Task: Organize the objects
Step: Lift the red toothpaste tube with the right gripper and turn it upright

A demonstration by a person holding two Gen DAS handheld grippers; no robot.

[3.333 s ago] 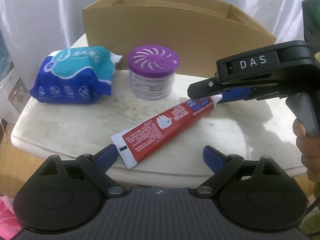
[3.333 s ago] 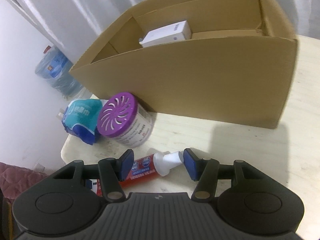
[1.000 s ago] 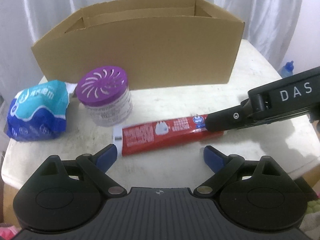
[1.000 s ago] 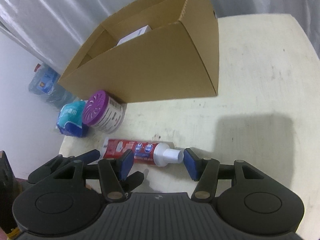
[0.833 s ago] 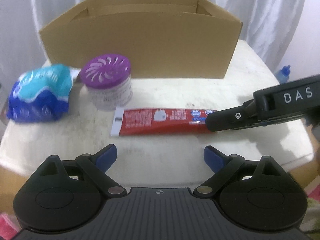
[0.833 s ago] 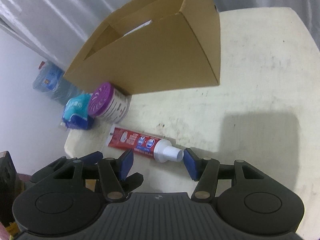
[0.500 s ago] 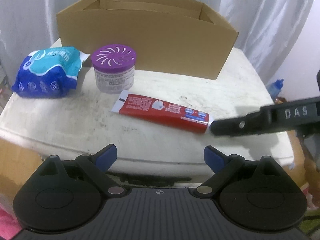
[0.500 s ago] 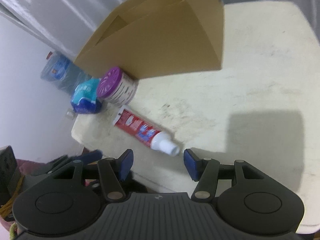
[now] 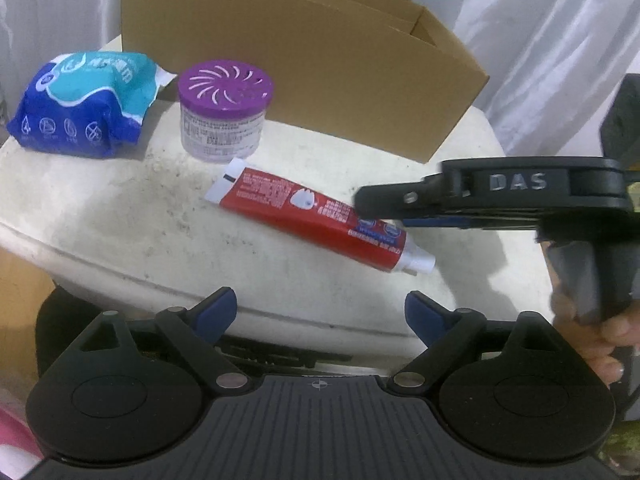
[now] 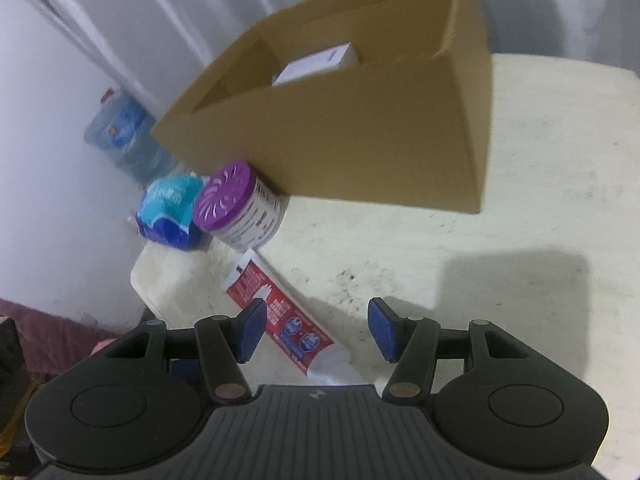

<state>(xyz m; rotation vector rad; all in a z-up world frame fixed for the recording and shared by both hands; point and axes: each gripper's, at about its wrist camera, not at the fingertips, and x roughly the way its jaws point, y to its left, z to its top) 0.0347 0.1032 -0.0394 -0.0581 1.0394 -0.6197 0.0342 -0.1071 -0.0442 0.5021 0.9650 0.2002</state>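
A red toothpaste tube [image 9: 304, 212] [image 10: 280, 312] lies flat on the white table [image 9: 120, 220], its white cap toward the front edge. My right gripper [image 10: 316, 330] [image 9: 372, 208] stands open astride the tube's cap end; the tube runs close along its left finger, and neither pad presses on it. My left gripper [image 9: 320, 314] hovers wide at the table's front edge, jaws closing a little, nothing between them. A purple-lidded jar [image 9: 224, 116] and a blue wipes pack [image 9: 80, 104] stand left of the tube.
An open cardboard box [image 9: 304, 68] [image 10: 360, 140] fills the back of the table, with a white carton [image 10: 316, 62] inside. A water bottle [image 10: 120, 136] stands on the floor beyond the table. A hand [image 9: 600, 340] grips the right tool's handle.
The tube has swung round on the table, cap end now nearer the front edge. My right gripper, just short of the cap half a second ago, has come forward over it.
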